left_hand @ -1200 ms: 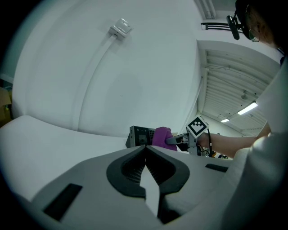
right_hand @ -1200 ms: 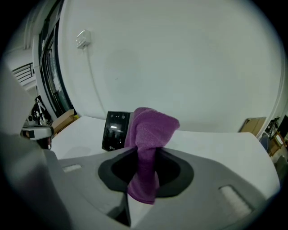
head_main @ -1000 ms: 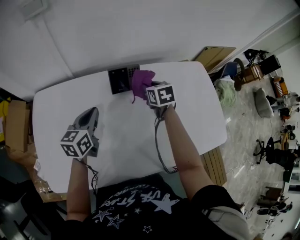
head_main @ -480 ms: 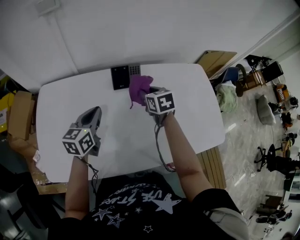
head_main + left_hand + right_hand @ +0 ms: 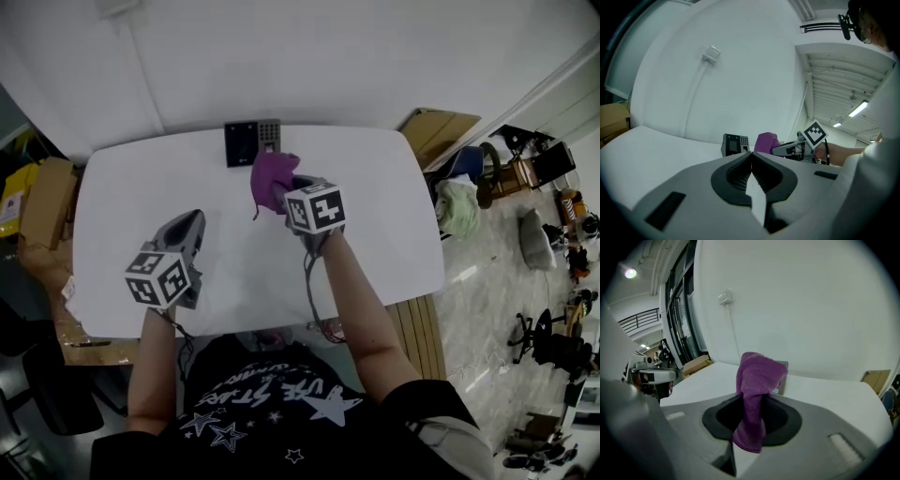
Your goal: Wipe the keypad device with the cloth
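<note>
A dark keypad device [image 5: 252,142] stands at the far edge of the white table [image 5: 394,234]; it also shows in the left gripper view [image 5: 735,144] and, mostly hidden behind the cloth, in the right gripper view [image 5: 781,377]. My right gripper [image 5: 286,187] is shut on a purple cloth [image 5: 271,179], which hangs bunched between its jaws [image 5: 757,394], a short way in front of the device and apart from it. My left gripper [image 5: 190,223] hovers over the table's left part, jaws shut with nothing between them [image 5: 751,165].
Cardboard boxes [image 5: 39,202] sit on the floor left of the table. Another flat box [image 5: 436,127] leans at the far right. Chairs and clutter [image 5: 539,225] fill the floor to the right. A white wall [image 5: 328,56] runs behind the table.
The right gripper has drawn the purple cloth back from the keypad device toward me. The left gripper has stayed in about the same place. The head view has shifted.
</note>
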Demonstrator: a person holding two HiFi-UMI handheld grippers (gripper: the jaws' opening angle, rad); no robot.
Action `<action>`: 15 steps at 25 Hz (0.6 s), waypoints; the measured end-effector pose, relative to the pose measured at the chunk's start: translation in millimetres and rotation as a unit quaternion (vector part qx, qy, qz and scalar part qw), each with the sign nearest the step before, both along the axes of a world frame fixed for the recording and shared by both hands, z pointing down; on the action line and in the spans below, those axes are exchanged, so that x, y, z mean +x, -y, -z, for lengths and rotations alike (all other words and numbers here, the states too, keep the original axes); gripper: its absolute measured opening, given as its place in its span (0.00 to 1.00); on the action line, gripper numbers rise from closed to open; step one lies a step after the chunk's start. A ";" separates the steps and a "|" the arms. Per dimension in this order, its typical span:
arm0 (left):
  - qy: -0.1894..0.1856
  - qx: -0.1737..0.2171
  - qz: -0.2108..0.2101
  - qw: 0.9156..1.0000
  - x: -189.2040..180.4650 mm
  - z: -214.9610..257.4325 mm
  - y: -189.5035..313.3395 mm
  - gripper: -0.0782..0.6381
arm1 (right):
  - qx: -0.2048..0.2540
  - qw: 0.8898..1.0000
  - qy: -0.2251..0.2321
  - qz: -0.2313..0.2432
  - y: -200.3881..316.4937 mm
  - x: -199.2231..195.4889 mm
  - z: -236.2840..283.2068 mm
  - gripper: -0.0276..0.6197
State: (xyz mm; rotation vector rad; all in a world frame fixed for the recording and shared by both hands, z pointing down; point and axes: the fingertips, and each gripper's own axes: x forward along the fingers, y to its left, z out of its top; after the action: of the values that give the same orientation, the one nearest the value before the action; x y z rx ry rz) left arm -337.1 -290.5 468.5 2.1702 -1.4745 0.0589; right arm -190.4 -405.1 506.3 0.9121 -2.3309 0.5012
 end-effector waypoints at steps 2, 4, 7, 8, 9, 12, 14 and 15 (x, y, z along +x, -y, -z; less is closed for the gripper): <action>-0.001 0.003 0.004 1.000 7.1 0.5 -6.8 0.12 | 0.004 1.000 0.007 0.006 -9.4 4.1 2.4 0.19; -0.001 0.006 0.008 1.000 15.8 2.3 -11.8 0.12 | 0.011 1.000 0.014 0.013 -16.5 10.5 6.6 0.19; 0.001 0.013 0.013 1.000 32.3 8.3 -18.2 0.12 | 0.019 0.999 0.018 0.025 -26.4 22.9 13.8 0.19; 0.003 0.015 0.014 1.000 37.8 10.3 -20.6 0.12 | 0.020 0.999 0.019 0.028 -29.8 27.1 15.8 0.19; 0.005 0.017 0.016 1.000 42.8 11.9 -23.2 0.12 | 0.020 0.999 0.020 0.030 -33.1 31.0 17.3 0.19; 0.010 0.021 0.023 0.999 56.3 15.5 -33.5 0.12 | 0.021 0.999 0.023 0.039 -43.5 41.2 19.6 0.19; 0.012 0.021 0.030 0.999 65.3 16.7 -42.9 0.12 | 0.021 0.998 0.026 0.044 -51.3 48.0 19.7 0.19; 0.013 0.021 0.034 0.999 70.1 17.4 -48.2 0.12 | 0.020 0.998 0.027 0.048 -55.7 51.8 19.4 0.19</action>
State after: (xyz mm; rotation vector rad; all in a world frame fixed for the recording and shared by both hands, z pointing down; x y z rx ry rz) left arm -267.0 -242.3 451.1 2.1583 -1.5765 0.0315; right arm -138.6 -349.4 486.9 0.8098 -2.4287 0.4463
